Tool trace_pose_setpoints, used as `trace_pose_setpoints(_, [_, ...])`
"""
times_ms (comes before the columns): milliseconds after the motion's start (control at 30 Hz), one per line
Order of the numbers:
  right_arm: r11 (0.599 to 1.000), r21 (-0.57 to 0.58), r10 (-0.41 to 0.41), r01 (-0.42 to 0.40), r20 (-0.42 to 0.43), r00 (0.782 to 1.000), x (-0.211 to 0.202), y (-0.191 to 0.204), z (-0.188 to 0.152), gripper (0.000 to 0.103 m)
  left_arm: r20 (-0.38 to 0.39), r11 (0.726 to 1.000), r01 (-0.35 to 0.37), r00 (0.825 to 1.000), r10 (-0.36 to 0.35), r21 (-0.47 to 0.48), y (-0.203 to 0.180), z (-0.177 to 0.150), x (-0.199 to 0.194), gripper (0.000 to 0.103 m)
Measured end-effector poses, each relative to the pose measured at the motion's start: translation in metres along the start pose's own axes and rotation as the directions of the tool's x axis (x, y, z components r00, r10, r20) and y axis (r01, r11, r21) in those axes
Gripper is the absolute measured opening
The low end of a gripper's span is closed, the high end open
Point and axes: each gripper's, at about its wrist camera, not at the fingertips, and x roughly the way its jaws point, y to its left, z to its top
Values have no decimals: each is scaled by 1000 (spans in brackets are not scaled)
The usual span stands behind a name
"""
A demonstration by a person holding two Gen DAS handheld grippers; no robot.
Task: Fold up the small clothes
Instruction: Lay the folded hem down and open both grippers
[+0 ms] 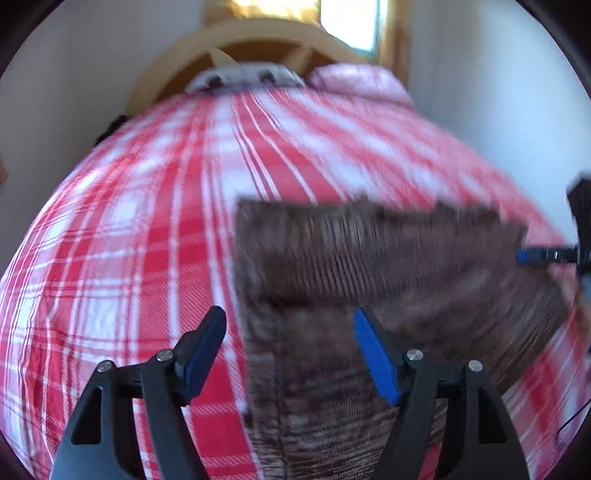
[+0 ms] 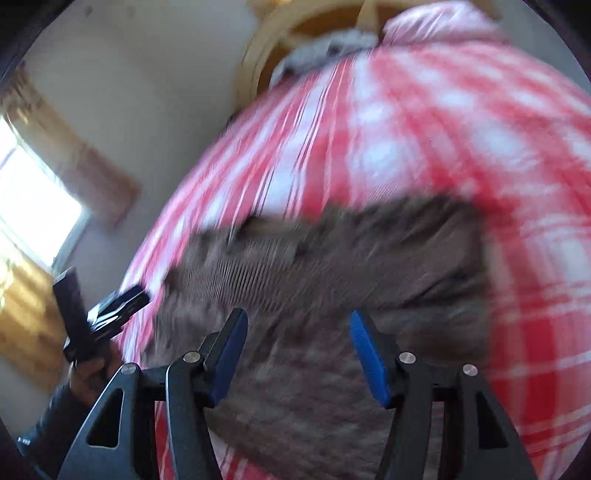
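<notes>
Knitwear, a brown ribbed woollen garment [image 1: 369,266], lies flat on the red-and-white checked bedcover [image 1: 129,240]. Left gripper [image 1: 290,354] and right gripper [image 2: 297,354] both stand open, empty. Soft, light and limp, it is probably best pinched at corners.

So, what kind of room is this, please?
Most likely a bedroom. A red and white checked bedcover spreads over a wide soft surface, a pink pillow lies against a curved wooden headboard, and a sunlit window is set in the plain wall.
</notes>
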Motion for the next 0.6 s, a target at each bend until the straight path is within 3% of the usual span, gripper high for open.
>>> trace_pose_setpoints(67, [999,-17,-36,35,-44,998,18,3,2,59,-22,998,-54,998,54,23,-2,-1,12,74])
trace_pose_setpoints(167, [999,-5,-37,37,-20,999,26,2,20,59,-19,993,-110,994,110,-37,16,13,26,74])
trace_pose_setpoints(300, [997,9,-78,78,147,986,7,2,59,59,27,969,-159,985,168,-191,52,38,27,74])
trace_pose_setpoints(400, [997,15,-74,72,203,976,-5,2,65,59,52,945,-181,978,202,-274,71,46,18,74])
trace_pose_setpoints(500, [995,9,-101,101,225,969,-9,-2,57,59,112,948,-164,973,201,-274,69,38,-4,75])
trace_pose_setpoints(600, [993,6,-117,119,235,965,-15,-2,41,59,100,979,-91,989,111,-182,44,24,-18,78])
